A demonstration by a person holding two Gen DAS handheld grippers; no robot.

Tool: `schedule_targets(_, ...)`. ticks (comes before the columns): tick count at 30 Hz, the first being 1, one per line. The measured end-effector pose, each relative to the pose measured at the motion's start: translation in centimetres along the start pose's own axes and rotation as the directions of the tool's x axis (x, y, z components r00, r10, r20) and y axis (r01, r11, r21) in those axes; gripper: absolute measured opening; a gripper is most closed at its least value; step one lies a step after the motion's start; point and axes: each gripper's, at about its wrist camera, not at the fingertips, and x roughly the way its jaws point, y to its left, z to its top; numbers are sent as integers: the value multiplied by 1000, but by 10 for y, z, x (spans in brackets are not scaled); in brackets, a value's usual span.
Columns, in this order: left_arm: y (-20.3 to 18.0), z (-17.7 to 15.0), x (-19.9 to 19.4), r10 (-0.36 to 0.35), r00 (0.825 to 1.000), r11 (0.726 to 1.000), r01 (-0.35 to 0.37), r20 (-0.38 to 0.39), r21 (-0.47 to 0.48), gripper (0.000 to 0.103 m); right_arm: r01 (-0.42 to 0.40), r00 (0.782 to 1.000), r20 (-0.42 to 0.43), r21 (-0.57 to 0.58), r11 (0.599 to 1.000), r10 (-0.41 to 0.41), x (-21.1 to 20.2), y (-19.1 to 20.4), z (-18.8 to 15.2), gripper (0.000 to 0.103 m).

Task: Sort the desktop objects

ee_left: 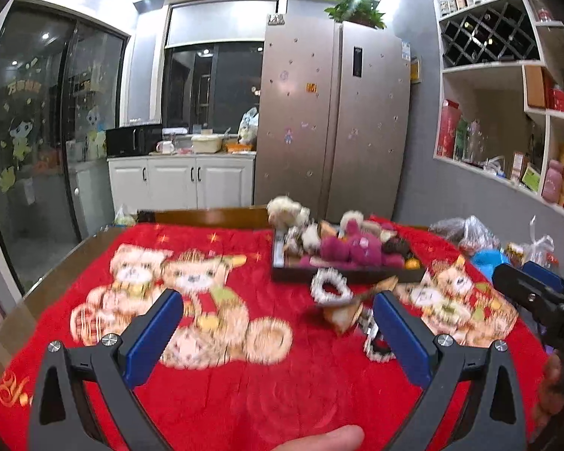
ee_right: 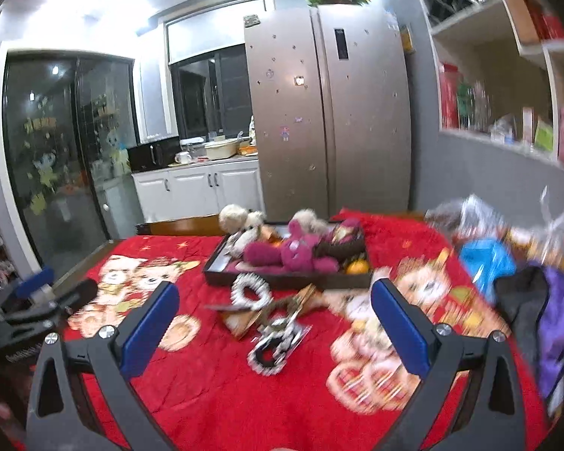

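2 grippers, left gripper (ee_left: 278,315) and right gripper (ee_right: 274,310), hovering wide apart in the fingers, holding nothing. Loose on the red cloth (ee_right: 214,387), just in front of the tray (ee_right: 282,282) of plush toys: 2 beaded rings, the white one (ee_right: 251,292) and the darker one (ee_right: 278,345), with a blurred brown item (ee_right: 270,312) between. Probably light, bumpy, easily slid; best pinched across 1 side of the band. Lying flat, holes upward; long axis unclear through blur.
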Motion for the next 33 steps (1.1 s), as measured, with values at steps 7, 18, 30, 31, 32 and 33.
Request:
schedule_targets(7,0,-47,18,19,998,1000,-18,-61,10,103,92,996,-1,-93,991,-92,18,18,-68,103)
schedule_targets(18,3,-82,30,-7,994,1000,10,-111,19,103,191,971,-143,-26,981,-193,51,0,-99,103)
schedule_targets(30,7,-84,35,-9,991,1000,9,-133,-2,103,181,958,-214,-69,981,-191,67,6,-103,103)
schedule_targets(31,6,-84,34,-5,991,1000,4,-131,-1,103,181,957,-218,-64,981,-190,68,5,-103,103)
schedule_targets(32,6,-84,34,-8,991,1000,8,-130,0,103,179,956,-226,-54,982,-187,69,2,-102,103)
schedule_targets(33,7,-84,34,-9,991,1000,10,-130,1,103,178,955,-231,-46,983,-183,70,0,-102,103)
